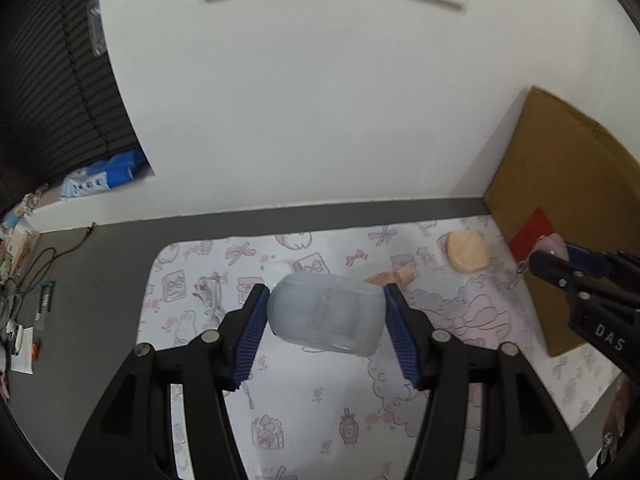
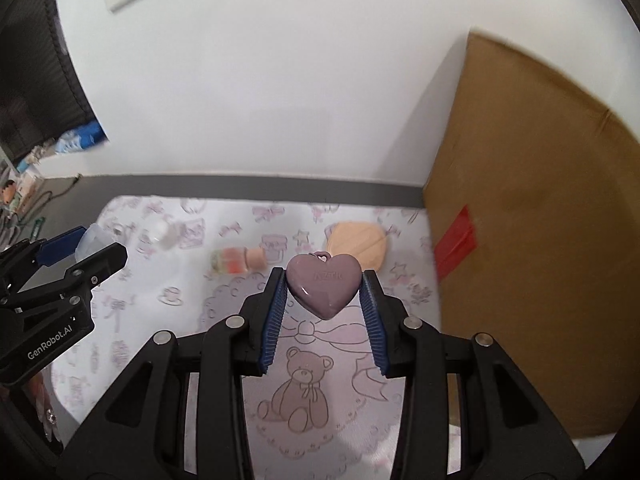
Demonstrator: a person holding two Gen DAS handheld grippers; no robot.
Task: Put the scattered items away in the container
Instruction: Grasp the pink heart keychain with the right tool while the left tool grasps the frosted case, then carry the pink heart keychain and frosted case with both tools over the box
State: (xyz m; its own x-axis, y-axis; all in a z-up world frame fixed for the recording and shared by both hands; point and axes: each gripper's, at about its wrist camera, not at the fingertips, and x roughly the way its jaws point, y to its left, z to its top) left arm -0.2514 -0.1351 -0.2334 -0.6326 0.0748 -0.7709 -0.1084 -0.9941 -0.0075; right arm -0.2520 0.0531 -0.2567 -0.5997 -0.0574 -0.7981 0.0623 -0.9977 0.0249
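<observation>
My left gripper is shut on a translucent pale-blue plastic case and holds it above the patterned mat. My right gripper is shut on a mauve heart-shaped charm, held above the mat beside the cardboard box. The box also shows at the right of the left wrist view. A peach puff and a small bottle with a peach cap lie on the mat; both show in the right wrist view, puff, bottle.
A small clear, white-capped item lies on the mat at the left. Cables and small clutter sit on the grey table left of the mat. A white wall stands behind. The box has a red tape patch.
</observation>
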